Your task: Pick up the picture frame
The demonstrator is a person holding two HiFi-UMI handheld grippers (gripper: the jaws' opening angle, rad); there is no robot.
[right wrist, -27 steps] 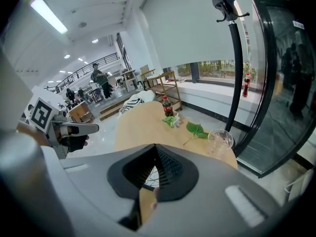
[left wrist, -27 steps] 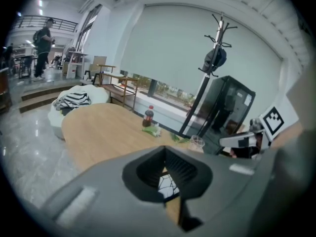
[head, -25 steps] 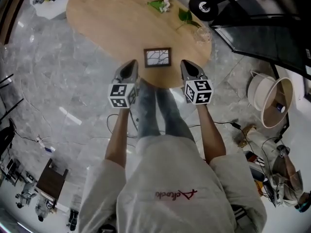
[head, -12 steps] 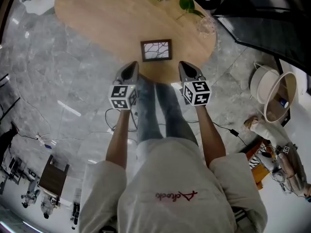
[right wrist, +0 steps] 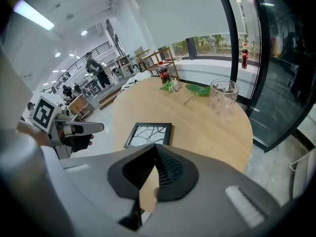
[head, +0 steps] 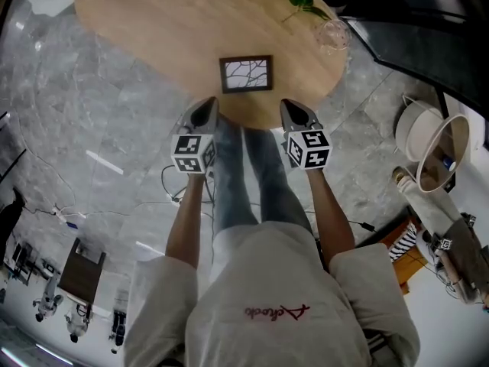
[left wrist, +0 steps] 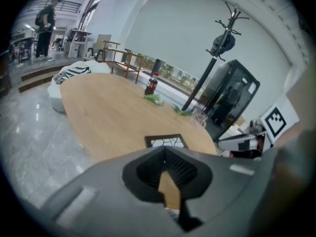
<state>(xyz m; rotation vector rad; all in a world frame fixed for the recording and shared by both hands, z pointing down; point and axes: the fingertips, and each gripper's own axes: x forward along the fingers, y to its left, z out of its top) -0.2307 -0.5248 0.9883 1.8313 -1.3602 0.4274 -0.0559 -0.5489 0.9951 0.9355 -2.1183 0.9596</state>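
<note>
While the picture frame (head: 246,73) is lying flat near the rounded end of the wooden table (head: 153,29), the left gripper (head: 203,109) and right gripper (head: 296,112) are hovering just short of it. Both have their jaws closed together and are gripping nothing. What seems a clear glass (head: 333,34) is standing well apart.

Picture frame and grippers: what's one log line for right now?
picture frame: flat on table, untouched | left gripper: shut, empty, short of frame | right gripper: shut, empty, short of frame
</note>
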